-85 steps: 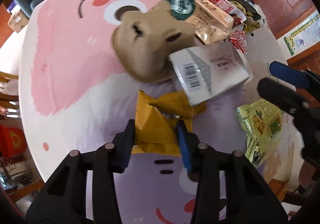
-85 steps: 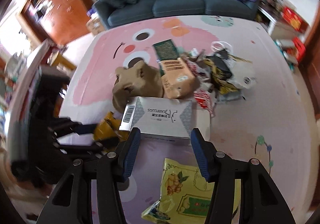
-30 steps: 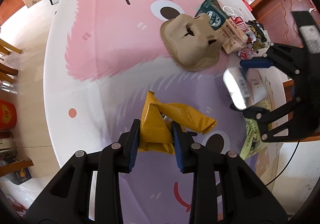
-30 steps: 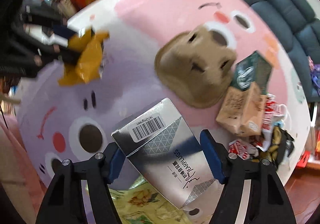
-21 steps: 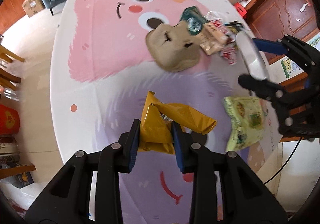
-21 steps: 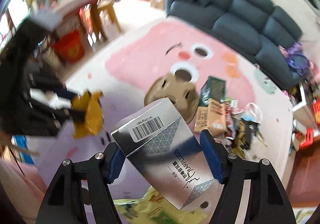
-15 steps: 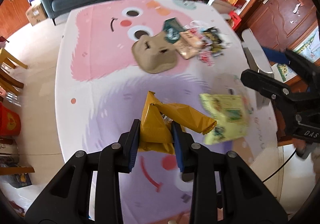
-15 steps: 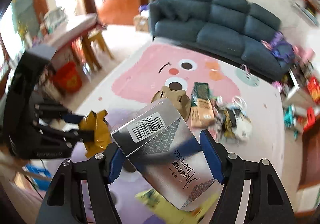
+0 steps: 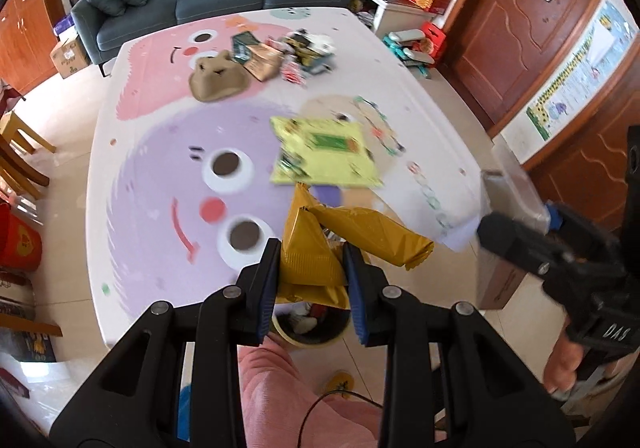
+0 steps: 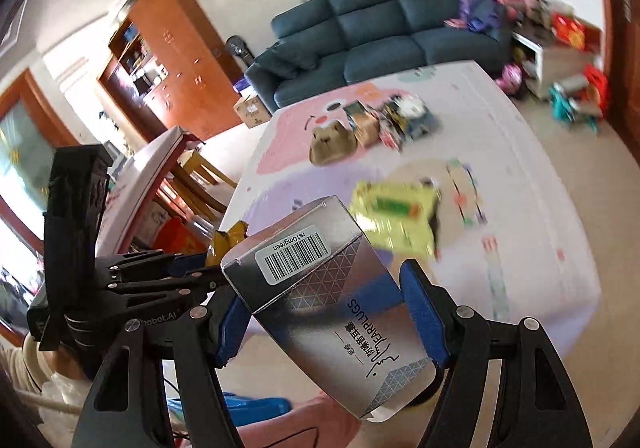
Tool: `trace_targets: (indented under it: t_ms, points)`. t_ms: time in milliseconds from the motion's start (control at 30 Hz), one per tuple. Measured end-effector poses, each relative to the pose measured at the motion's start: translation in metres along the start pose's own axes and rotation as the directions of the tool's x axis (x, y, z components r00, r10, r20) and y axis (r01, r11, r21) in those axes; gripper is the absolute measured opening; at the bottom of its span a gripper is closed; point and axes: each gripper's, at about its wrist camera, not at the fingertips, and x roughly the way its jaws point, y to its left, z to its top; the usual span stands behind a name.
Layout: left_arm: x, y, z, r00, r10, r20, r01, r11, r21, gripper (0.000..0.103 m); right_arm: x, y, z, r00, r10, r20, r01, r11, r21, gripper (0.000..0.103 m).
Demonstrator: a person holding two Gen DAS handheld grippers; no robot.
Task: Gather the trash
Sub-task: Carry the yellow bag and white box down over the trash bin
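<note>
Left gripper [image 9: 311,280]: fingers pinching a yellow wrapper [image 9: 320,248], hovering above a bin [image 9: 310,328] beside the surface [image 9: 160,151].
Right gripper [image 10: 326,312]: fingers clamping a silver box [image 10: 320,288], hanging off the surface edge.
Surface: carrying a green packet [image 9: 324,151] and a trash pile [image 9: 260,59].

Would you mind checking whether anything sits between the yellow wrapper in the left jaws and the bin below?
Nothing visible does: the yellow wrapper hangs directly above the open bin, clear of the table edge.
</note>
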Motion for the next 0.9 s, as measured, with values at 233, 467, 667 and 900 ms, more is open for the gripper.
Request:
trace_targets:
  t_ms: [233, 467, 667, 900]
  points:
    - [-0.014, -0.051, -0.053, 0.999, 0.002, -0.040, 0.000, 0.999, 0.039, 0.028, -0.045, -0.026, -0.074, 0.999, 0.037, 0.009, -0.038, 0.989, 0.146, 0.071]
    - [0.017, -0.060, -0.093, 0.993, 0.012, -0.120, -0.001, 0.996, 0.089, 0.028, -0.037, -0.055, -0.123, 0.998, 0.056, 0.008, -0.056, 0.951, 0.304, 0.072]
    - [0.082, -0.056, -0.128, 0.984, 0.024, -0.178, -0.001, 0.992, 0.129, 0.028, 0.022, -0.092, -0.177, 0.998, 0.031, -0.048, -0.007, 0.899, 0.438, 0.072]
    - [0.158, -0.043, -0.171, 0.981, 0.055, -0.186, -0.026, 0.987, 0.156, 0.028, 0.103, -0.142, -0.240, 0.996, -0.035, -0.088, 0.079, 0.819, 0.568, 0.072]
